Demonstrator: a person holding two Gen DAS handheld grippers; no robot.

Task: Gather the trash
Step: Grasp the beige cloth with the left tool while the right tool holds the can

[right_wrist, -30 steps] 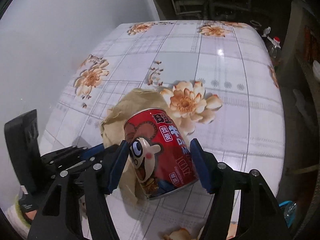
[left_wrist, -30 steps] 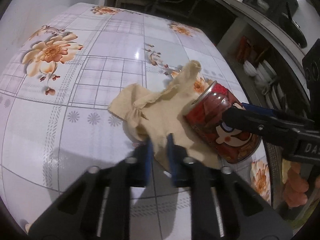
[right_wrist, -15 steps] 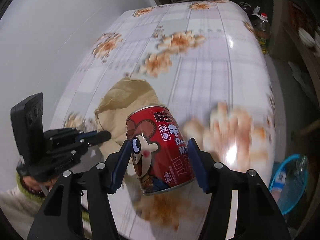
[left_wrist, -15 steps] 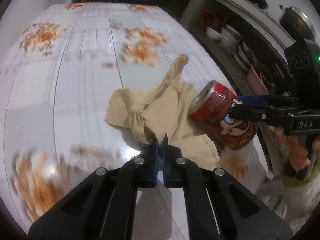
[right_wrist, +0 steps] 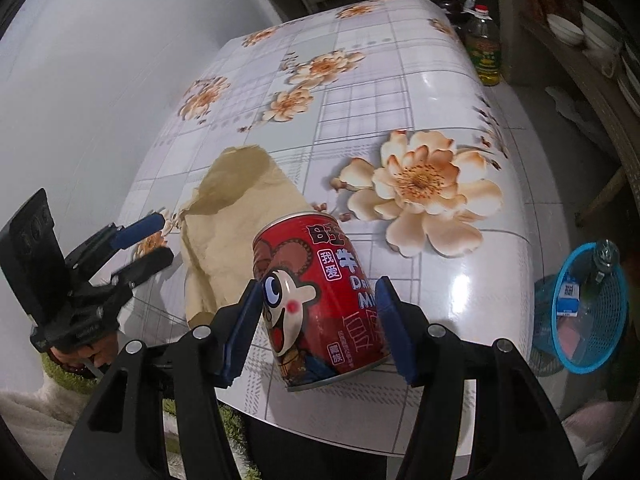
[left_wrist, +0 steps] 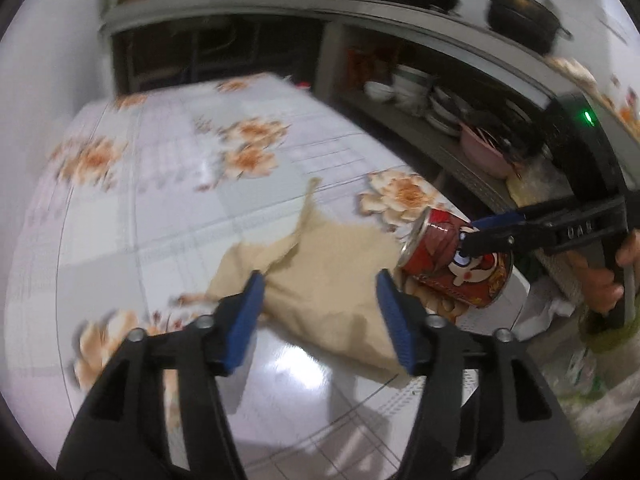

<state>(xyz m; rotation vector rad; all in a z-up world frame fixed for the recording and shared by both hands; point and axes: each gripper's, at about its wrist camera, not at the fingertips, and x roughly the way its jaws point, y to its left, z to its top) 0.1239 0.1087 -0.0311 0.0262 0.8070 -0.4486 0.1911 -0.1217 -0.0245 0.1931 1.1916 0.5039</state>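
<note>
Item: red can (right_wrist: 320, 300), clamped between the right gripper's (right_wrist: 318, 322) pads, lifted over the table's (right_wrist: 400, 120) near edge. Left gripper (left_wrist: 318, 320): jaws opening, empty, above the tan paper (left_wrist: 328, 280). Step: carrying. Next, likely: swing right, release over the blue basket (right_wrist: 588, 308).

The red drink can (right_wrist: 320, 300) carries large white Chinese characters with "旺" at its top, a small white label reading "我爱", "牛" beside it, and the partly hidden Latin letters "DR" and "MI" below.
</note>
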